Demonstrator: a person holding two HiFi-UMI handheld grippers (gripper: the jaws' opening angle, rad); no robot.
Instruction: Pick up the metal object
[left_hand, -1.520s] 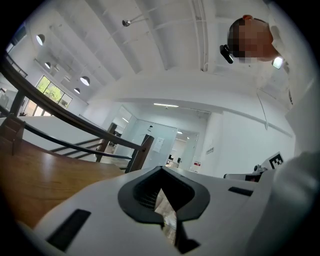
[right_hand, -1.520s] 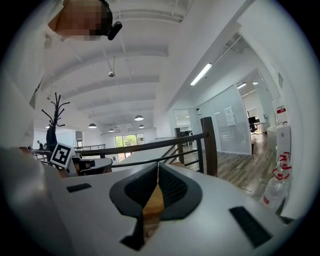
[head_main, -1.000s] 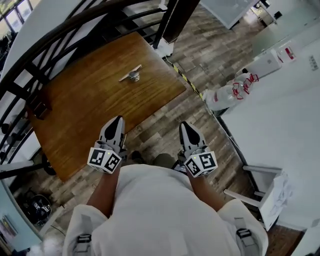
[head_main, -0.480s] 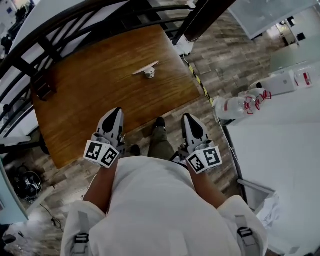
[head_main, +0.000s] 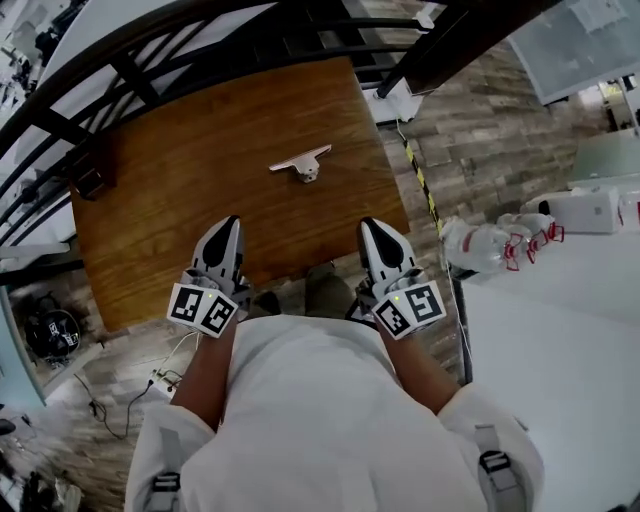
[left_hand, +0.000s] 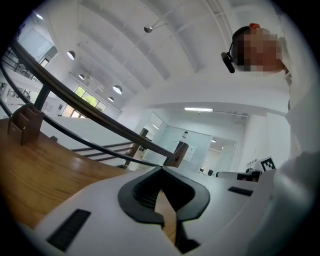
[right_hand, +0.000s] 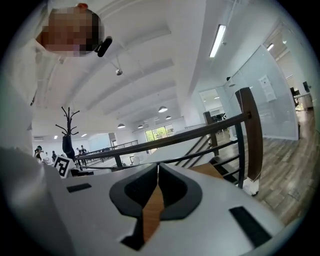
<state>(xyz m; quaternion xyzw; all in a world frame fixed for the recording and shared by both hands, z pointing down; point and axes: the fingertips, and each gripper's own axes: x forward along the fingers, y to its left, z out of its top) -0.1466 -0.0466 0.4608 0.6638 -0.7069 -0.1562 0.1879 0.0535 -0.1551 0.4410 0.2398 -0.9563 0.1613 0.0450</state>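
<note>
A small metal object (head_main: 303, 164), a flat silvery bar on a short round base, lies on the brown wooden table (head_main: 180, 180) toward its far right part. My left gripper (head_main: 229, 222) hovers at the table's near edge, shut, holding nothing. My right gripper (head_main: 372, 224) is level with it near the table's near right corner, also shut and empty. Both point toward the table, well short of the metal object. In the left gripper view (left_hand: 161, 170) and the right gripper view (right_hand: 158, 167) the jaw tips meet and only wood shows behind them.
A dark railing (head_main: 120, 60) curves round the table's far and left sides. A small dark block (head_main: 88, 184) sits at the table's left edge. Clear bags with red handles (head_main: 495, 240) lie on the floor at right beside a white surface (head_main: 560, 330). Cables (head_main: 130, 400) trail at lower left.
The head view has shifted: the table and metal object now sit lower and nearer the centre, closer to both grippers. Both grippers keep their pose, still shut.
</note>
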